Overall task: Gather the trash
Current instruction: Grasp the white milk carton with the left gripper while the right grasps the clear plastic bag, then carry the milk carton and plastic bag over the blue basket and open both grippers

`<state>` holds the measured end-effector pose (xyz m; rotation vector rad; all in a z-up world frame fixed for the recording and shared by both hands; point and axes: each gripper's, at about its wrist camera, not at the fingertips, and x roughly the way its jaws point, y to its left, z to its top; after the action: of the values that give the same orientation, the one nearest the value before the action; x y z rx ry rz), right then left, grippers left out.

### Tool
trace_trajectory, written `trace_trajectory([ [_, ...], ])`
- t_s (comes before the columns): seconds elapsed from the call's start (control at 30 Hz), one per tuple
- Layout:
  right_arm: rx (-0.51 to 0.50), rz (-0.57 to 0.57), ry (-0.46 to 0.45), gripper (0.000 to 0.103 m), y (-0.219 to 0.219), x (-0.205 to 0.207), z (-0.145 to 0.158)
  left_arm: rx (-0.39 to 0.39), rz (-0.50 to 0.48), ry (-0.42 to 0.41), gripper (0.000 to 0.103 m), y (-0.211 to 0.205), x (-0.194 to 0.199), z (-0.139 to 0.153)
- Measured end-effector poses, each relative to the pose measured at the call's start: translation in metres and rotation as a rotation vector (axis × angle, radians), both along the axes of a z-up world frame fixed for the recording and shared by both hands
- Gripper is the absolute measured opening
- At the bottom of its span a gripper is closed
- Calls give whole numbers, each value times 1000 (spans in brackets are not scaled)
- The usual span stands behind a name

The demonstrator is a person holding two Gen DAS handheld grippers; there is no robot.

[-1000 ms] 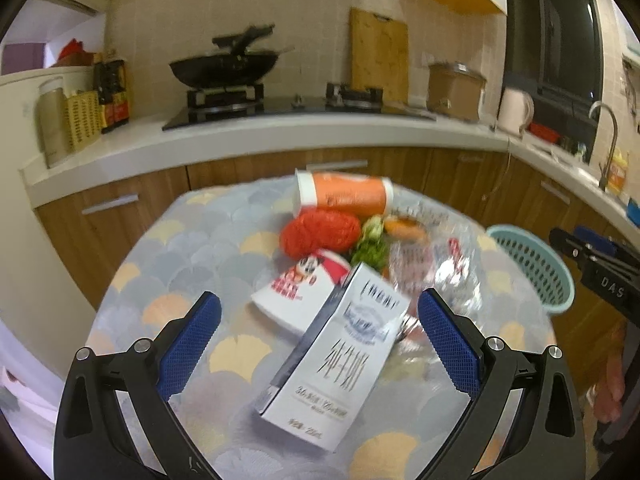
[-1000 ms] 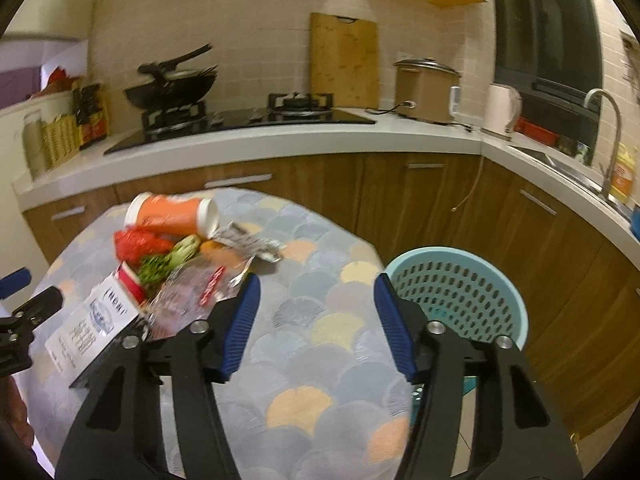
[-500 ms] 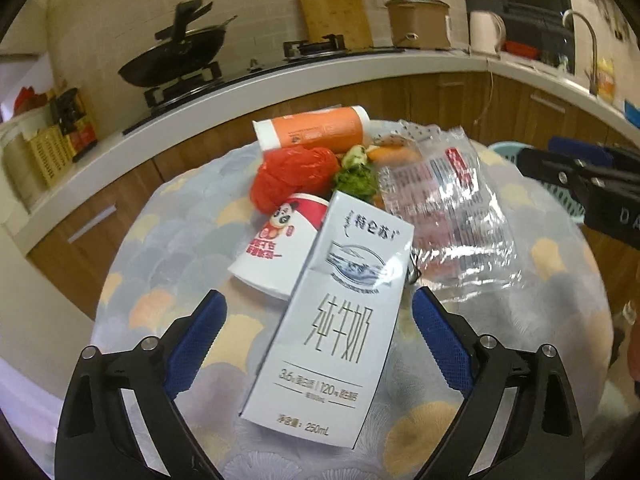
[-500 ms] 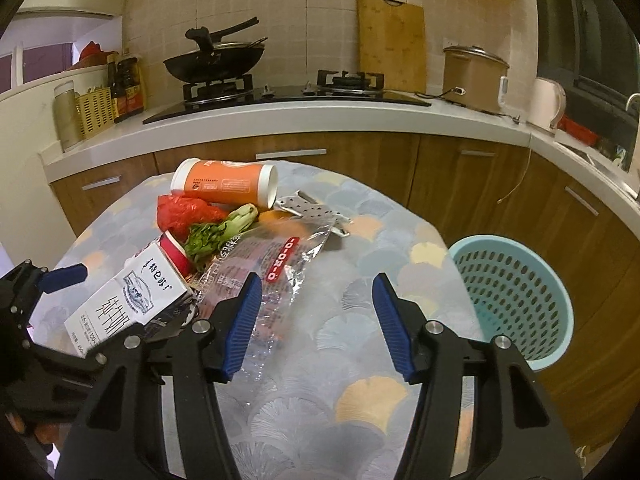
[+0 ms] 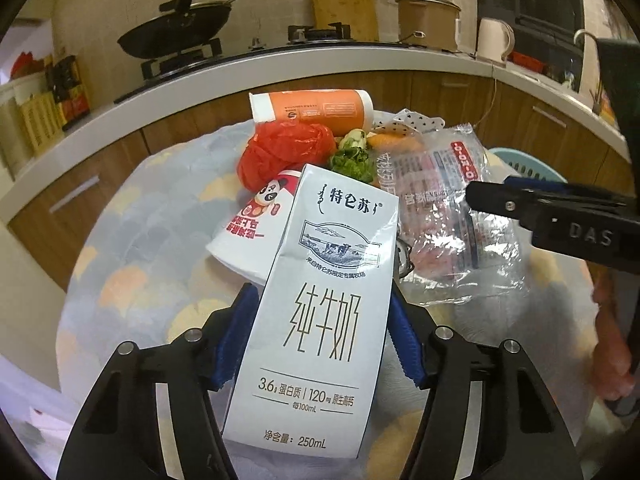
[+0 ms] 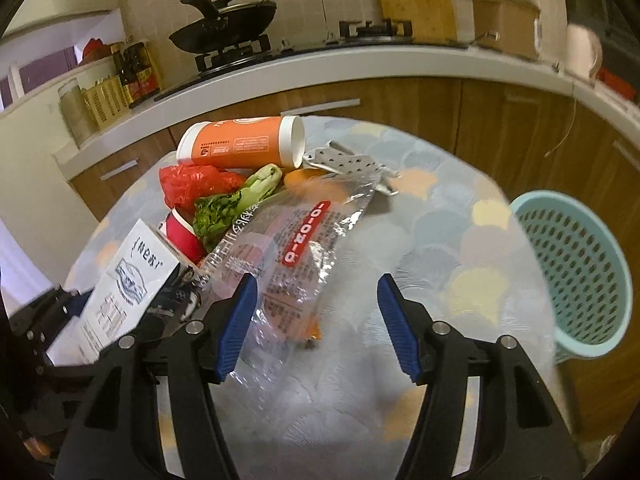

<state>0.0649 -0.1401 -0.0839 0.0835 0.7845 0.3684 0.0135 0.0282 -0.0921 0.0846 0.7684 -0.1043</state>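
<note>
My left claw [image 5: 320, 340] has dropped from hovering spread wide over the litter and is now closing, blue pads flanking the white rectangular milk carton [image 5: 320, 300] at the near edge of the round patterned table [image 5: 132, 248], whether pressing yet I cannot tell. My right claw [image 6: 312, 324] is spreading slightly, nothing pinched, above the clear crinkled plastic wrapper [image 6: 288, 264]; the carton should lift first, bound for the pale-green perforated plastic basket [image 6: 580, 276] off the table's right edge.

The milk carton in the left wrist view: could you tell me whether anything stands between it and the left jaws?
Nothing visible does. The milk carton lies between the closing jaws of the left gripper, a blue pad at each side; the paper cup lies beyond them.
</note>
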Motion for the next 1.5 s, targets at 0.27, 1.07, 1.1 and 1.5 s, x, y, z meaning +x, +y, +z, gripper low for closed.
trace_trajectory([
  [0.27, 52, 56, 48, 19, 12, 9, -7, -50, 36, 5, 60, 0, -1, 0],
  [1.07, 118, -50, -159, 3, -101, -34, 72, -142, -35, -148, 54, -60, -7, 68],
  [1.1, 116, -62, -168, 3, -108, -34, 75, -138, -47, -153, 54, -66, -4, 71],
  [1.5, 103, -255, -212, 3, -212, -17, 78, -135, -254, -155, 54, -189, 62, 100],
])
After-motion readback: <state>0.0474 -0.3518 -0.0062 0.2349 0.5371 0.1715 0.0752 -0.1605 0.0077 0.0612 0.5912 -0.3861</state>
